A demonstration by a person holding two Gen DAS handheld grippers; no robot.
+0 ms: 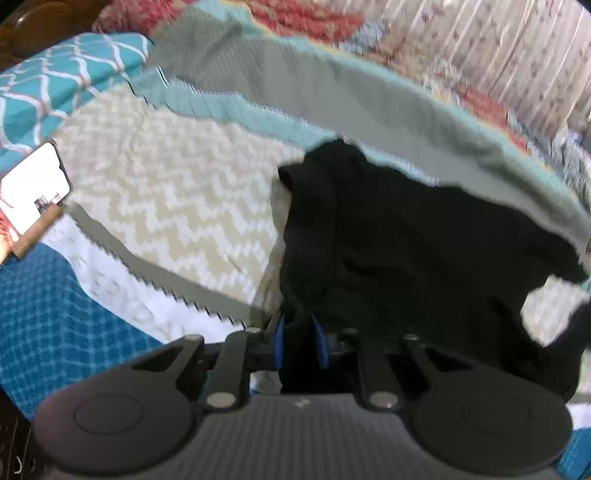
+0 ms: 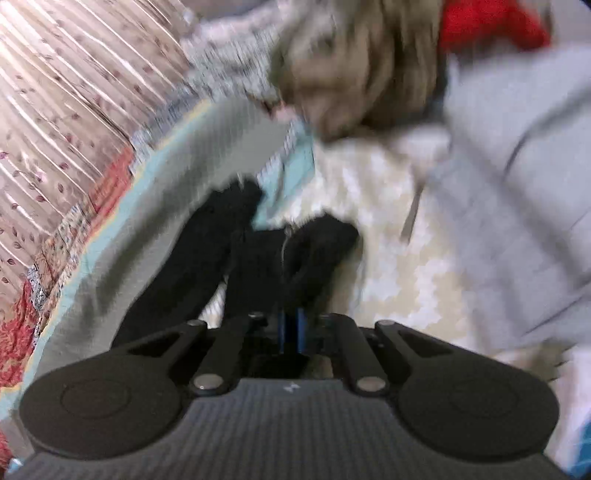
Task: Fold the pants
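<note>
Pants (image 1: 424,236): black, soft matte fabric, bunched w/ a rolled edge at approx 10 o'clock of the heap. In the left wrist view they fill the centre-right, from 12 o'clock of the left gripper (image 1: 300,341) out toward 3 o'clock, lying on a cream zigzag-textured blanket (image 1: 177,199). One pair only.

Left gripper: blue pads (image 1: 279,341) nearly together, black cloth pinched between them, so clamped on the pants.

At 9 o'clock, far left edge, one phone (image 1: 35,188) w/ bright screen, propped on a small brown block; blue checked cover (image 1: 62,314) below it at 7–8 o'clock. One grey band w/ teal trim (image 1: 332,96) arcs across at 12 o'clock; red floral quilt (image 1: 306,18) beyond.

Right wrist view, L to R: pink floral ribbed fabric (image 2: 62,96) at 10 o'clock, same grey/teal band (image 2: 122,236), then the pants (image 2: 207,258) at 12 o'clock of the right gripper (image 2: 291,330), two dark lobes reaching up, thin cord visible btwn them. Blue pads (image 2: 301,328) pressed close on black cloth: gripped too. Cream blanket (image 2: 399,258) at 1–2 o'clock; grey garment (image 2: 517,166) at 2–3 o'clock; one red patch (image 2: 487,26) at top. View is blurred, finer detail can't be told.
</note>
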